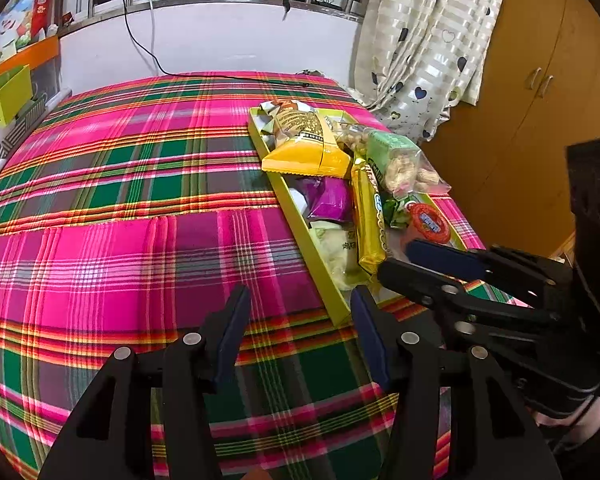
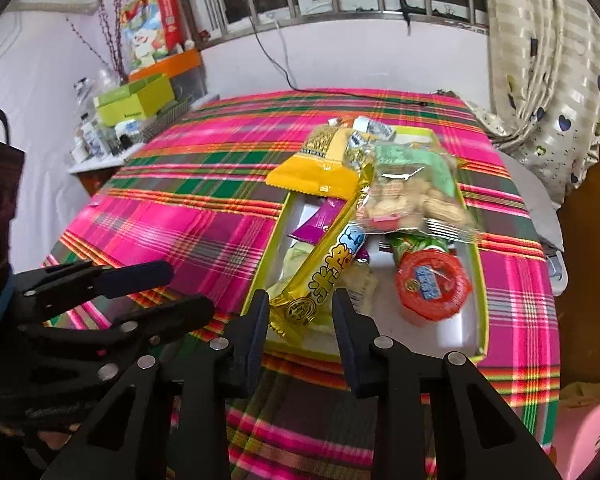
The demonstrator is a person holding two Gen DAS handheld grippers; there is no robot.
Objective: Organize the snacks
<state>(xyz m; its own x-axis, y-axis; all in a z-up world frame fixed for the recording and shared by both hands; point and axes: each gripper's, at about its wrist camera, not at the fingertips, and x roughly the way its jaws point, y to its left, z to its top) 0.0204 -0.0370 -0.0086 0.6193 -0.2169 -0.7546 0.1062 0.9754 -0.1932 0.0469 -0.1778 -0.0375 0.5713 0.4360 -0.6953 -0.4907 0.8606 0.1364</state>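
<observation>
- the right gripper (image 2: pixel 300 312) has its jaws drawn in narrow around the near end of the long yellow snack stick (image 2: pixel 320 276); the pads (image 2: pixel 260 320) flank the wrapper closely, but whether they press on it i cannot tell;
- the left gripper (image 1: pixel 300 320) stands wide with nothing between its fingers (image 1: pixel 232 320); it hovers over the bare plaid cloth (image 1: pixel 120 240), just beside the near corner of the tray;
- the yellow-green tray (image 1: pixel 300 224) lies on the plaid cloth and holds all the snacks in sight: the snack stick lying diagonally, a yellow bag (image 2: pixel 320 168) hanging over the far rim, a clear bag of peanuts (image 2: pixel 412 200), a purple packet (image 1: pixel 328 200), a pale green packet (image 1: pixel 336 248), and a red-lidded cup (image 2: pixel 432 284);
- no snack lies loose on the cloth in either view, so gathering looks done;
- the pile is jumbled, though, with packets overlapping; by my judgement the sorting or straightening inside the tray is what remains, and the stick seems to be the piece in hand;
- a green box (image 2: pixel 136 100) sits on the side shelf, well apart from the tray.
</observation>
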